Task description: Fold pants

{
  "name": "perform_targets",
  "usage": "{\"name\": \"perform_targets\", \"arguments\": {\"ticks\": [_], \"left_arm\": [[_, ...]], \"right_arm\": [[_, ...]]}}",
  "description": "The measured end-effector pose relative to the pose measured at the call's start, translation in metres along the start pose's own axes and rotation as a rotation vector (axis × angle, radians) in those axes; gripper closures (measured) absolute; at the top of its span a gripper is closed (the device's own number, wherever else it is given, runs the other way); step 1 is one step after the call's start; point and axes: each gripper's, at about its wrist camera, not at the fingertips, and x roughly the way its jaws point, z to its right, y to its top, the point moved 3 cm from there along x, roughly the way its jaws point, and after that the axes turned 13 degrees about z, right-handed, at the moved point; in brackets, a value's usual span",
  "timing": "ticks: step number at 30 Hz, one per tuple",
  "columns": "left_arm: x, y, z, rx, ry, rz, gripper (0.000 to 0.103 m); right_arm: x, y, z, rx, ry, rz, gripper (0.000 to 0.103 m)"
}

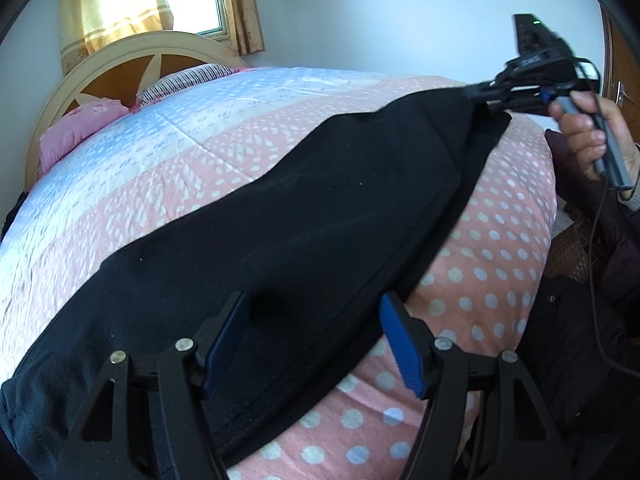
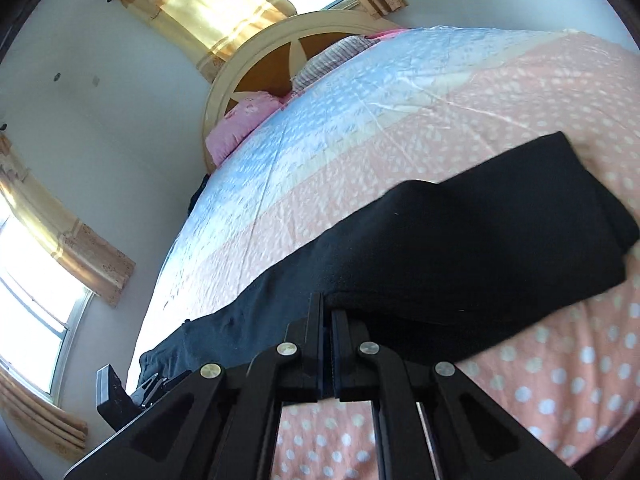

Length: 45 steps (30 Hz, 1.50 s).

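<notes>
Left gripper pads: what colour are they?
Blue, ribbed pads on black fingers; clearest in the left wrist view.

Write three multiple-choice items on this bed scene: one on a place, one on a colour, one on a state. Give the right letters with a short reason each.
1. Where do the pants lie?
A. on the floor
B. across the dotted bedspread
C. over the headboard

2. What colour are the pants?
A. black
B. white
C. red

3. How do the fingers of the right gripper stand?
A. wide apart above the bed
B. shut on the pants' edge
C. shut on a pillow

Answers:
1 B, the dark cloth stretches over the pink spread with white dots.
2 A, the cloth is black in both views.
3 B, the right wrist view shows the fingers pressed together at the cloth's edge, while the left gripper is open.
</notes>
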Motion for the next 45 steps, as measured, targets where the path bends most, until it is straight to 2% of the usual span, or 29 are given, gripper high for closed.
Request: {"name": "perform_targets", "arguments": {"ticks": [4, 7, 11, 14, 17, 19, 23, 27, 31, 34, 39, 42, 44, 45], "left_arm": [[-0.001, 0.0, 0.002, 0.007, -0.008, 0.009, 0.033], [0.001, 0.0, 0.004, 0.041, -0.004, -0.001, 0.033], [0.001, 0.0, 0.009, 0.072, 0.001, -0.001, 0.033], [0.001, -0.002, 0.007, 0.061, -0.004, 0.001, 0.033], [0.001, -0.004, 0.006, 0.059, -0.014, -0.001, 0.033], [0.001, -0.004, 0.007, 0.064, -0.022, -0.001, 0.033], [-0.003, -0.005, 0.005, 0.054, -0.032, 0.013, 0.033], [-0.002, -0.006, 0.003, 0.033, -0.042, 0.012, 0.033], [-0.005, -0.006, 0.005, 0.043, -0.041, 0.028, 0.033], [-0.002, -0.008, 0.006, 0.049, -0.038, 0.01, 0.033], [-0.001, -0.009, 0.014, 0.095, -0.064, 0.0, 0.037], [-0.003, -0.01, 0.014, 0.097, -0.073, -0.003, 0.037], [-0.004, -0.009, 0.013, 0.09, -0.076, 0.0, 0.037], [-0.006, -0.009, 0.012, 0.087, -0.074, -0.001, 0.037]], "right_arm": [[0.012, -0.014, 0.028, 0.024, -0.069, -0.045, 0.1], [0.016, -0.019, 0.041, 0.057, -0.071, -0.071, 0.1], [-0.002, -0.011, 0.023, 0.019, -0.007, -0.033, 0.101], [0.0, -0.015, 0.021, -0.019, -0.036, -0.039, 0.101], [0.014, -0.025, 0.042, 0.019, -0.084, -0.085, 0.1], [0.016, -0.028, 0.048, 0.047, -0.08, -0.096, 0.101], [0.004, -0.02, 0.036, -0.007, -0.066, -0.06, 0.101], [0.01, -0.029, 0.052, 0.041, -0.084, -0.103, 0.101], [0.002, -0.026, 0.048, 0.019, -0.076, -0.081, 0.101], [0.011, -0.033, 0.054, 0.002, -0.093, -0.117, 0.1], [0.007, -0.031, 0.051, -0.007, -0.079, -0.113, 0.1], [-0.003, -0.026, 0.052, 0.005, -0.071, -0.103, 0.091], [-0.022, -0.013, 0.059, 0.011, -0.097, -0.046, 0.06], [-0.028, -0.008, 0.063, 0.025, -0.119, -0.021, 0.057]]}}
